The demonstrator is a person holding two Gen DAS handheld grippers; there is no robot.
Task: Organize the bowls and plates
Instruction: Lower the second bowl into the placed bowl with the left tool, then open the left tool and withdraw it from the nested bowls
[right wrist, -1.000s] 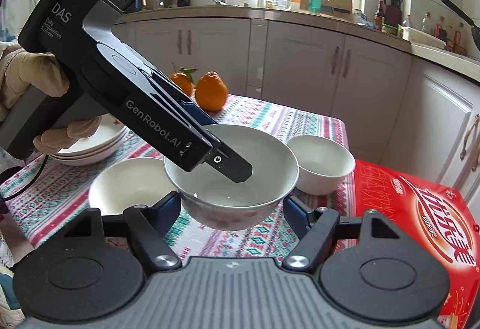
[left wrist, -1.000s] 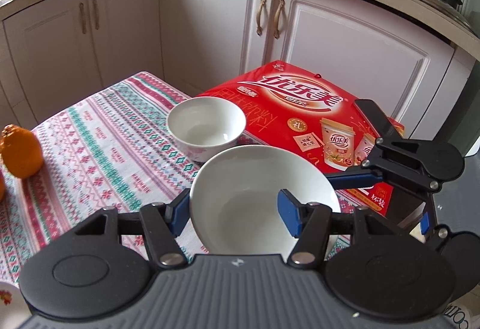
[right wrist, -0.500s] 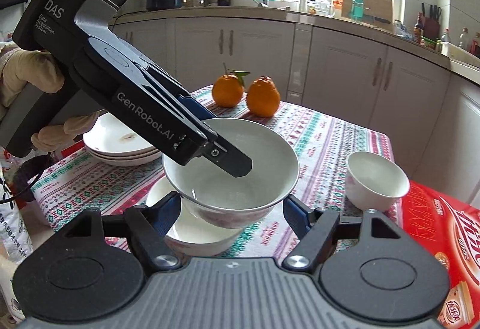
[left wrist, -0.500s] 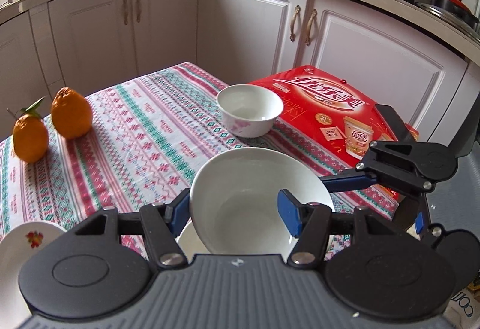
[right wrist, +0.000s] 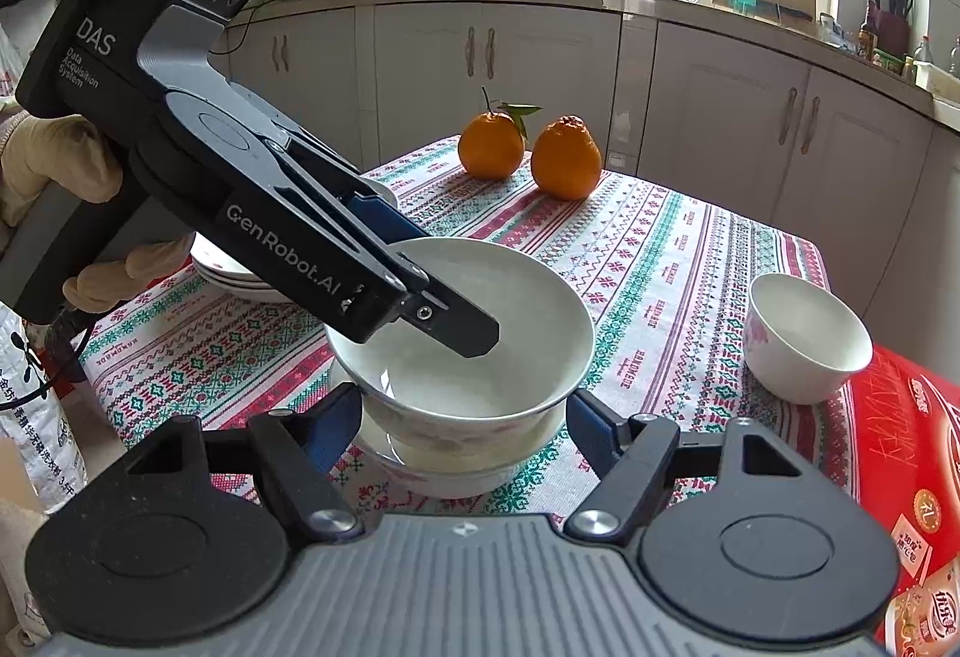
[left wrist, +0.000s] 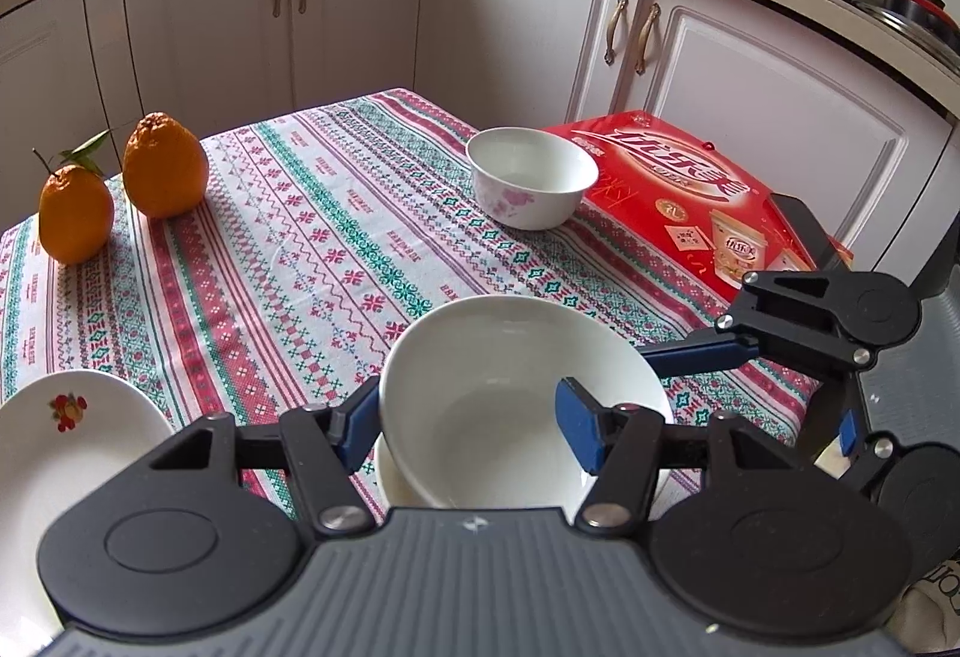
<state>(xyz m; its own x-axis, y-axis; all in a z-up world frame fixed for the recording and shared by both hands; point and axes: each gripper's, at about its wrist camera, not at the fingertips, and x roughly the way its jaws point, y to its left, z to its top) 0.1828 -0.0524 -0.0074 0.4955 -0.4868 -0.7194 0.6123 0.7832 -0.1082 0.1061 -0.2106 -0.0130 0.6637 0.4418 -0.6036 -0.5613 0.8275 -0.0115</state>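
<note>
A wide white bowl (left wrist: 498, 405) hangs between both grippers. My left gripper (left wrist: 468, 417) is shut on its wall, one blue pad outside the rim and the other finger inside, as the right wrist view shows. My right gripper (right wrist: 462, 417) is closed against the bowl's lower sides, and one of its fingers (left wrist: 690, 357) reaches the bowl from the right. The held bowl (right wrist: 468, 333) sits just over, or into, a second white bowl (right wrist: 432, 471) on the tablecloth; I cannot tell whether they touch. A small flowered bowl (left wrist: 528, 183) stands farther off.
A stack of white plates (right wrist: 234, 273) lies at the table's left, one plate (left wrist: 66, 453) near my left gripper. Two oranges (right wrist: 528, 153) sit at the far side. A red carton (left wrist: 690, 195) lies beside the small bowl (right wrist: 804, 339). White cabinets surround the table.
Both grippers carried the wide bowl away from the small bowl and red carton, slightly lower, until it came over the second white bowl. Their grip looks the same.
</note>
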